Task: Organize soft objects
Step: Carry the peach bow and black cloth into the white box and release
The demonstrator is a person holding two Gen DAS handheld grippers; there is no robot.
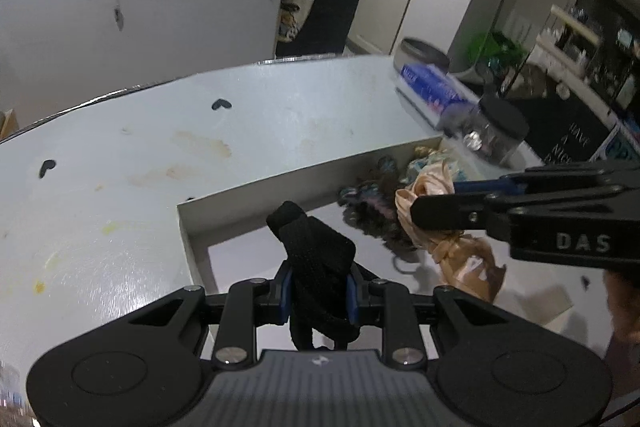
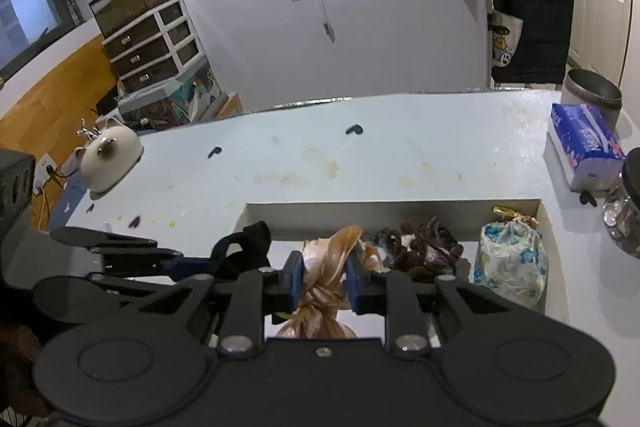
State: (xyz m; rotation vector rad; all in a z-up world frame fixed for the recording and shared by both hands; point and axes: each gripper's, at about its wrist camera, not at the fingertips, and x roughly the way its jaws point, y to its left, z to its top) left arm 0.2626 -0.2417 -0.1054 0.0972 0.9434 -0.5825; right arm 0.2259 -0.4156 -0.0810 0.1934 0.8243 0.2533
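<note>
Both pairs of jaws are clamped on cloth. Between the blue pads of the left gripper (image 1: 319, 293) sits a black knitted piece (image 1: 316, 259), its rolled end sticking up past the fingertips; the right gripper (image 2: 323, 285) pinches a knotted peach satin cloth (image 2: 326, 283), which bulges above and below the pads.

Taking the shallow white box (image 2: 360, 213) on the pale table (image 2: 400, 155) as the landmark and going left to right in the right wrist view: well to the left of the box, at the table's edge, stands a white rounded ornament (image 2: 110, 161). Two small black marks (image 2: 354, 129) lie on the table beyond the box's far wall. The left gripper with its black piece hangs at the box's left end, and the peach cloth is held over the box just beside it. Inside the box, right of the peach cloth, lies a dark brown frilly bundle (image 2: 416, 253), then a white cloth with blue flowers (image 2: 512, 267) against the right wall, with a small gold-coloured piece (image 2: 506, 213) in the far right corner.

Right of the box sits a blue and white tissue pack (image 2: 584, 147); its printing is too blurred to read. Behind it stands a grey round tin (image 2: 592, 95), and nearer is a clear jar with a black lid (image 2: 628, 211).

In the left wrist view, the right gripper's body carries the letters "DAS". A dark board (image 1: 576, 143) beyond the jar shows chalk lettering starting "HAVE"; the rest is cut off.
</note>
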